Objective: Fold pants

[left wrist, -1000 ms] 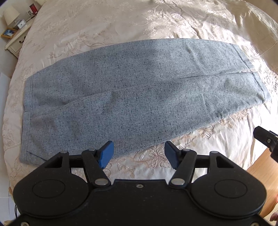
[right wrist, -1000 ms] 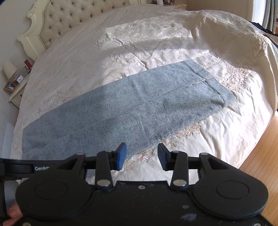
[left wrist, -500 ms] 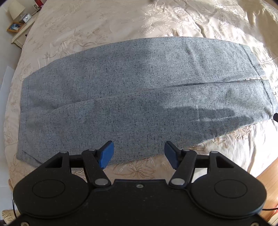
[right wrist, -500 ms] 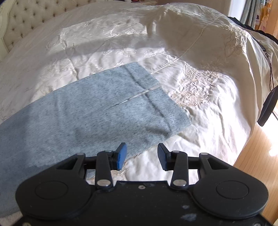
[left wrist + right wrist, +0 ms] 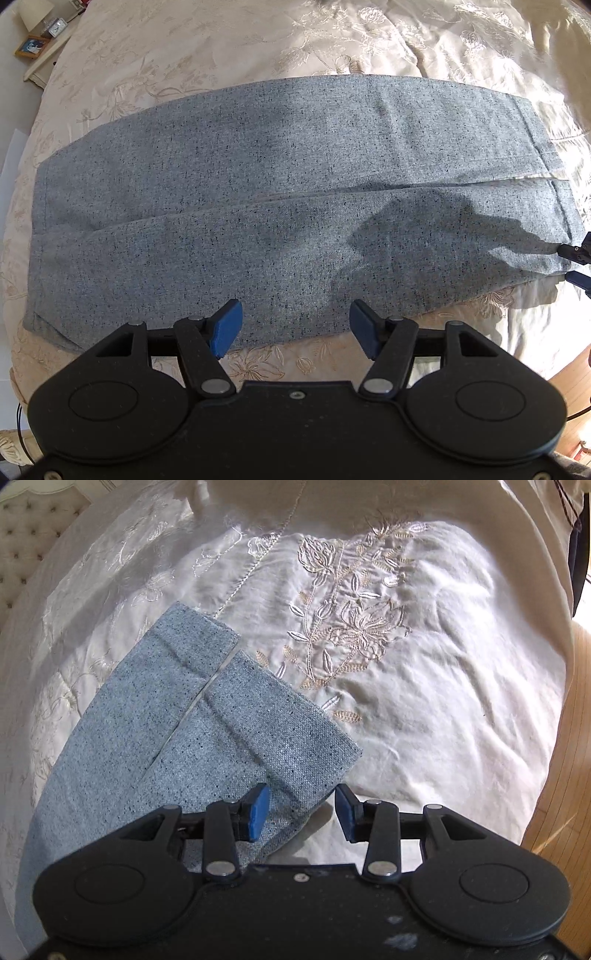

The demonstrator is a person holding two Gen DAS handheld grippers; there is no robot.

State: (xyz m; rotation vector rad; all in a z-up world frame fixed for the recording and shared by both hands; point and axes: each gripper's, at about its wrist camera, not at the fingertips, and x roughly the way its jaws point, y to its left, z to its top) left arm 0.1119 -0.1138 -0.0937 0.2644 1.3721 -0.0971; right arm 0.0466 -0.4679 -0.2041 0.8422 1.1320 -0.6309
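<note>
- The left gripper is held with its jaws wide apart and empty, poised above the near long edge of the pants, about midway along their length.
- The right gripper is likewise seen with jaws apart and nothing clamped; the near corner of the hem end lies between and just beyond its blue pads, apparently not yet pinched.
- In the left wrist view, the right gripper's tips are glimpsed at the far right end of the garment, by the hems.
- The grey pants are spread flat, legs side by side, along the near edge of the bed, on a cream embroidered bedspread; the waist end is taken to lie toward the side where a nightstand is seen.
- The step in hand is judged to be the approach for a first grasp; no fold has been made.
- Next, the near edge must be reached and pinched by both grippers together, so one leg can be carried over the other without wrinkling.
</note>
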